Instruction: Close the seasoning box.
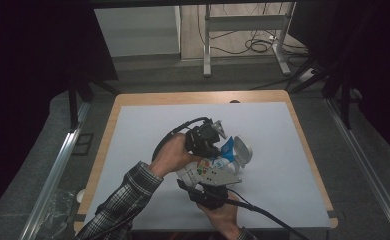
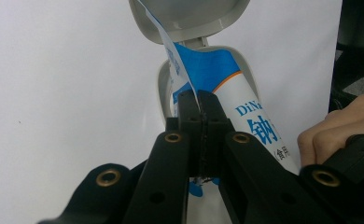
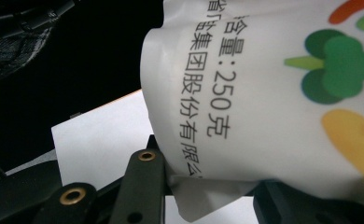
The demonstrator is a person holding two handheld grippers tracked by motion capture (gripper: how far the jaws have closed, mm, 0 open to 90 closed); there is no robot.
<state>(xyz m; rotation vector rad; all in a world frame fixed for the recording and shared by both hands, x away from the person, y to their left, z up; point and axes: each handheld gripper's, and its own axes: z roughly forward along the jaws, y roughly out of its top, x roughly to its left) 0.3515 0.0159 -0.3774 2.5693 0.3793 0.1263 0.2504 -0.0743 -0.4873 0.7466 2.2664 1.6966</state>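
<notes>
A white salt container point(image 1: 203, 169) with blue lettering and coloured vegetable pictures is held above the white table sheet point(image 1: 273, 135). Its grey flip lid point(image 1: 243, 150) stands open. My left gripper point(image 1: 222, 148) comes in from the left. In the left gripper view it point(image 2: 200, 100) is shut on a thin blue-and-white flap point(image 2: 171, 56) rising from the container's mouth point(image 2: 164, 88), below the lid point(image 2: 189, 14). My right gripper point(image 1: 210, 181) comes from below. In the right gripper view it point(image 3: 213, 186) grips the container's printed body point(image 3: 264, 93) between its jaws.
The white sheet covers a wooden table point(image 1: 203, 98) whose edge shows at the far side and right. Metal rails point(image 1: 58, 170) run along both sides. A grey stand point(image 1: 243, 30) and cables point(image 1: 255, 45) lie on the floor beyond.
</notes>
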